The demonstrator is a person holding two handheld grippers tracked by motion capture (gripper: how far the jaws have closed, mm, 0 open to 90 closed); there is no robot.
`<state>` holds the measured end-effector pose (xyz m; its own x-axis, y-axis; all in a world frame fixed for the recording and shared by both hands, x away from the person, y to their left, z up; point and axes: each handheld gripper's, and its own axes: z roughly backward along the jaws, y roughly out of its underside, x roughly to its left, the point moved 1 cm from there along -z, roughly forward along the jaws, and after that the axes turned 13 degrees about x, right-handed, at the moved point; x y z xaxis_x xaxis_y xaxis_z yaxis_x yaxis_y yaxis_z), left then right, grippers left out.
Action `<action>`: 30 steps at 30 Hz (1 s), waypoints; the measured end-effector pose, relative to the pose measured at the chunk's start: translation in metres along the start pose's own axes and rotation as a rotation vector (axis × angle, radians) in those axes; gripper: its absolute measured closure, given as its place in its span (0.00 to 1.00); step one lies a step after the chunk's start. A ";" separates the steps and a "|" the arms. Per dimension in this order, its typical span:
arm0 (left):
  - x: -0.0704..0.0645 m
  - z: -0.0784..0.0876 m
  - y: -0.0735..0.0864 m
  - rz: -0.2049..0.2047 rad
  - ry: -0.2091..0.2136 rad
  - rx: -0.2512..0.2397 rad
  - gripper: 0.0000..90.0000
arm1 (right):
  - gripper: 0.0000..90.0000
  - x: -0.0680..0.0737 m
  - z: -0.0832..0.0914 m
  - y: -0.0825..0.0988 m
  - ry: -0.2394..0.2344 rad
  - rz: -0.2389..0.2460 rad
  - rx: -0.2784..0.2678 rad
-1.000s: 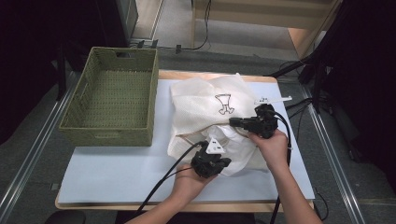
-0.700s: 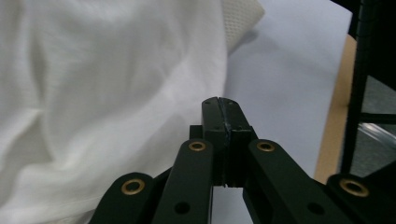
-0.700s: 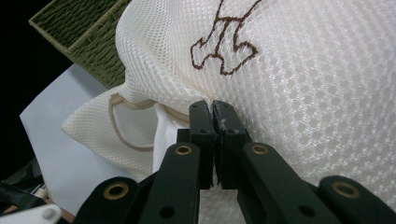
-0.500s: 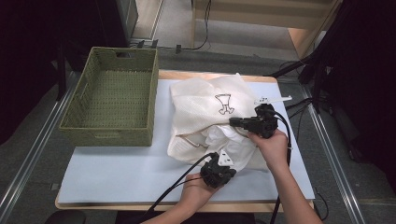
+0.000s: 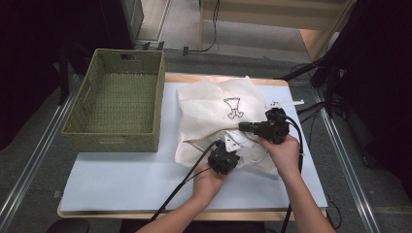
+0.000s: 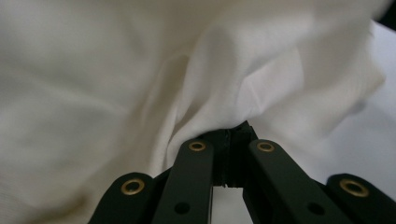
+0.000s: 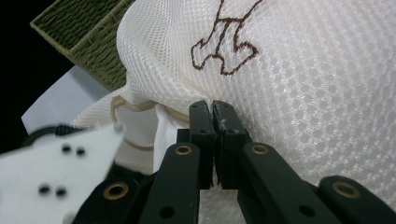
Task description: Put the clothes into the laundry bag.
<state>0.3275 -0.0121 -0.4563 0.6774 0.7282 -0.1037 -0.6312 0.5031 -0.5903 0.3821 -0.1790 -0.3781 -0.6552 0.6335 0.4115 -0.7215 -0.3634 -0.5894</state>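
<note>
Room: a dim workspace with dark surroundings, grey floor and cables beyond the far edge.
Surface [image 5: 121,179]: a pale sheet-covered top on a wooden board, seen from above, with the person's forearms coming in from the near edge.
Basket [image 5: 116,104]: a green woven basket, empty inside, at the far left of the surface, well apart from both hands.
Mesh bag [image 5: 214,104]: a white mesh laundry bag with a brown stitched outline figure on top, lying right of centre, just beside the basket's right wall. It looks puffed, as if stuffed with soft cloth.
White cloth [image 6: 116,79]: smooth white fabric bunched at the bag's near edge, rumpled into deep folds.
Left claw [image 5: 227,148]: pressed together on a fold of the white cloth at the bag's near side; in the left gripper view the fabric gathers into the tips [image 6: 236,133].
Right claw [image 5: 243,127]: pressed together at the bag's mouth, pinching the mesh edge beside a tan cord rim [image 7: 135,106]; the tips [image 7: 212,112] meet with no gap.
Handling: the bag and cloth appear light, limp and easy to snag. They will likely sag and slide, not hold shape.
Where to hold: the corded rim seems the firmest spot; a thick gathered fold should slip less than a single layer.
</note>
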 end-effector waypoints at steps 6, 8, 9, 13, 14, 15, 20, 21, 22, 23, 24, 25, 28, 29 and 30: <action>0.019 0.007 -0.015 0.055 -0.002 -0.056 1.00 | 0.99 0.002 0.000 -0.001 -0.003 0.005 -0.001; 0.022 0.010 -0.019 0.058 -0.009 -0.072 1.00 | 0.98 0.002 0.001 -0.001 -0.005 0.005 -0.003; 0.023 0.010 -0.021 0.065 -0.010 -0.081 1.00 | 0.98 0.002 0.001 -0.001 -0.006 0.006 -0.004; 0.028 0.010 -0.029 0.083 -0.027 -0.097 1.00 | 0.99 0.004 0.001 -0.001 -0.009 0.008 0.002; 0.030 0.010 -0.031 0.088 -0.029 -0.098 1.00 | 0.99 0.004 0.002 -0.001 -0.013 0.010 0.001; 0.031 0.010 -0.033 0.097 -0.033 -0.105 1.00 | 0.99 0.005 0.002 -0.001 -0.016 0.013 -0.001; 0.041 0.006 -0.038 0.131 -0.067 -0.120 1.00 | 0.99 0.010 0.009 -0.003 -0.033 0.030 -0.017; 0.043 0.005 -0.039 0.139 -0.073 -0.124 1.00 | 0.99 0.011 0.010 -0.003 -0.033 0.034 -0.017; 0.046 0.004 -0.039 0.146 -0.071 -0.130 1.00 | 0.99 0.011 0.010 -0.003 -0.032 0.036 -0.016; 0.048 0.003 -0.039 0.152 -0.069 -0.125 1.00 | 0.99 0.011 0.010 -0.002 -0.030 0.037 -0.014; 0.050 0.003 -0.039 0.149 -0.070 -0.119 1.00 | 0.99 0.010 0.009 -0.002 -0.025 0.041 -0.010; 0.050 0.003 -0.038 0.149 -0.060 -0.123 1.00 | 0.99 0.008 0.007 -0.001 -0.024 0.031 -0.003; 0.052 0.006 -0.036 0.141 -0.026 -0.105 1.00 | 0.99 0.000 -0.003 0.002 -0.014 0.010 0.018; 0.052 0.007 -0.035 0.137 -0.024 -0.099 1.00 | 0.99 -0.002 -0.005 0.003 -0.009 0.008 0.023; 0.052 0.008 -0.033 0.131 -0.011 -0.093 1.00 | 0.99 -0.004 -0.007 0.004 -0.009 0.006 0.026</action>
<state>0.3802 0.0128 -0.4354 0.5869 0.7902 -0.1767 -0.6762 0.3583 -0.6437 0.3834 -0.1780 -0.3867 -0.6614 0.6253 0.4142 -0.7231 -0.3848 -0.5736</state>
